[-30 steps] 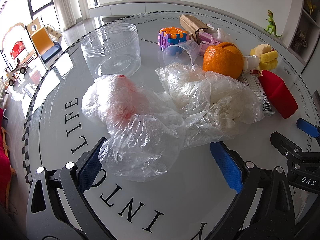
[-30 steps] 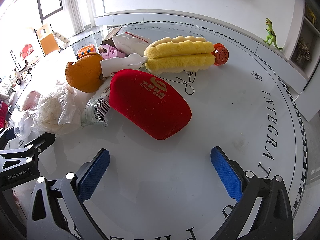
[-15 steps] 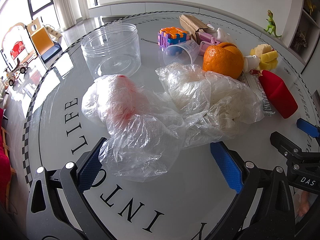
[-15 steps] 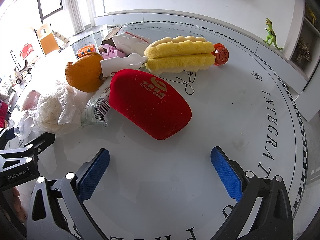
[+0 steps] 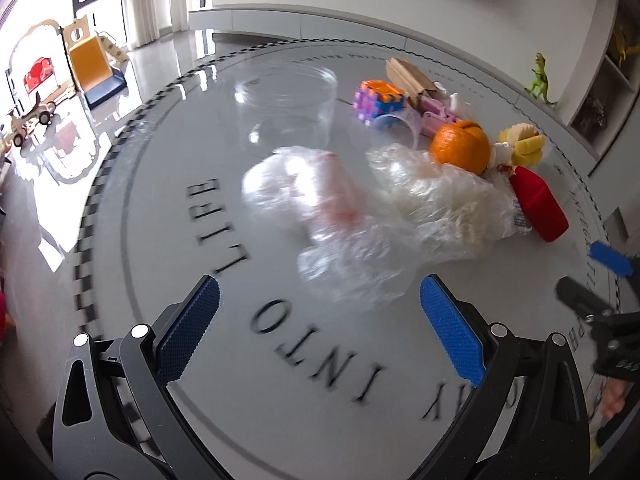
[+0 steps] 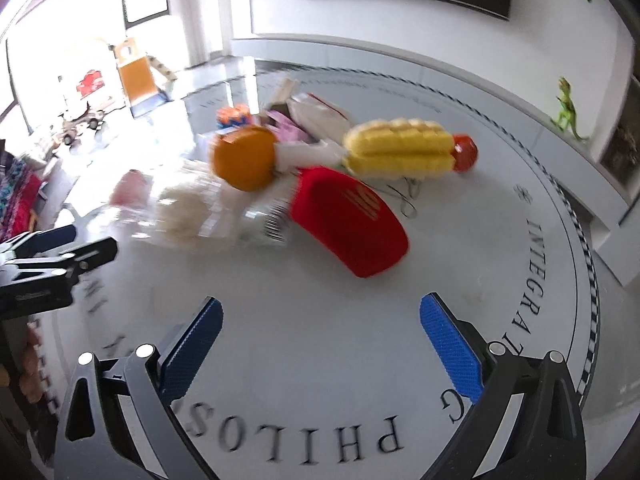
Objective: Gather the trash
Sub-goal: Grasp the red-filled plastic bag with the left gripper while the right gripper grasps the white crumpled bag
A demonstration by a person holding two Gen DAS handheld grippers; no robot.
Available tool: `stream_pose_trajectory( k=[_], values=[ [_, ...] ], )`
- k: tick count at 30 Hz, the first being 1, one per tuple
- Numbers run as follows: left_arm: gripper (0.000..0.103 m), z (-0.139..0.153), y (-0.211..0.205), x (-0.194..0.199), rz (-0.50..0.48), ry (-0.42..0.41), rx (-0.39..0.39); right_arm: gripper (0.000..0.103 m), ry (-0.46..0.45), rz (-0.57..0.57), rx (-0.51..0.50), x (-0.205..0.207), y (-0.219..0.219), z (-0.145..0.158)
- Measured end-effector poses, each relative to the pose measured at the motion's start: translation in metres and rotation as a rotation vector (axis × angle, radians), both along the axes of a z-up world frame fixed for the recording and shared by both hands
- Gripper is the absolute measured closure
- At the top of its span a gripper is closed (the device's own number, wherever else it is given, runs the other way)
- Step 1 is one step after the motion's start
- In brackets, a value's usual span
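- Round glass table (image 5: 168, 184) printed with lettering, in a bright living room.
- Two crumpled clear plastic bags (image 5: 352, 220) lie mid-table, just ahead of the left gripper (image 5: 318, 320), whose fingers stand wide apart, empty.
- An orange (image 5: 460, 148) and a red pouch (image 6: 348, 220) touch the bags' far side.
- Right gripper (image 6: 320, 328) spread apart, holding nothing.
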State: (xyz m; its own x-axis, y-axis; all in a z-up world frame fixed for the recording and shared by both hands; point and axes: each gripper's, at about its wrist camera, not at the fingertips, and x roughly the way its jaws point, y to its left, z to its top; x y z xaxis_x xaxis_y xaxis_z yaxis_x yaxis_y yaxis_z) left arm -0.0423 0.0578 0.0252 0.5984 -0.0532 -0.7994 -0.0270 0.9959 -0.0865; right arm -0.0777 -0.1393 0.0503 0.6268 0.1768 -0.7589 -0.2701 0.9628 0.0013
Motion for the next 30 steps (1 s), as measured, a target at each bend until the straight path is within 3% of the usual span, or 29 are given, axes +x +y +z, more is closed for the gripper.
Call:
stream_pose_trajectory(
  k=[3, 8, 17, 23, 24, 26, 30],
  values=[
    [0.006, 0.004, 0.005, 0.001, 0.019, -0.014, 0.032, 0.01, -0.013, 0.049, 0.021, -0.003, 0.017, 0.016],
    [0.006, 0.009, 0.019, 0.003, 0.047, -0.031, 0.014, 0.034, 0.002, 0.105, 0.03, 0.014, 0.053, 0.024],
    [0.006, 0.007, 0.026, 0.017, 0.057, -0.013, 0.016, 0.036, 0.071, 0.119, 0.033, 0.062, 0.1, 0.003],
    [0.006, 0.001, 0.022, 0.032, 0.057, 0.001, 0.008, 0.037, 0.164, 0.119, 0.058, 0.079, 0.102, -0.015],
    [0.006, 0.0, 0.021, 0.034, 0.056, 0.003, 0.007, 0.04, 0.18, 0.128, 0.063, 0.081, 0.103, -0.017],
    [0.006, 0.0, 0.02, 0.039, 0.058, 0.004, 0.0, 0.058, 0.185, 0.146, 0.087, 0.079, 0.102, -0.015],
    [0.006, 0.002, 0.018, 0.048, 0.06, 0.003, -0.004, 0.069, 0.123, 0.143, 0.118, 0.069, 0.095, 0.0]
  ],
)
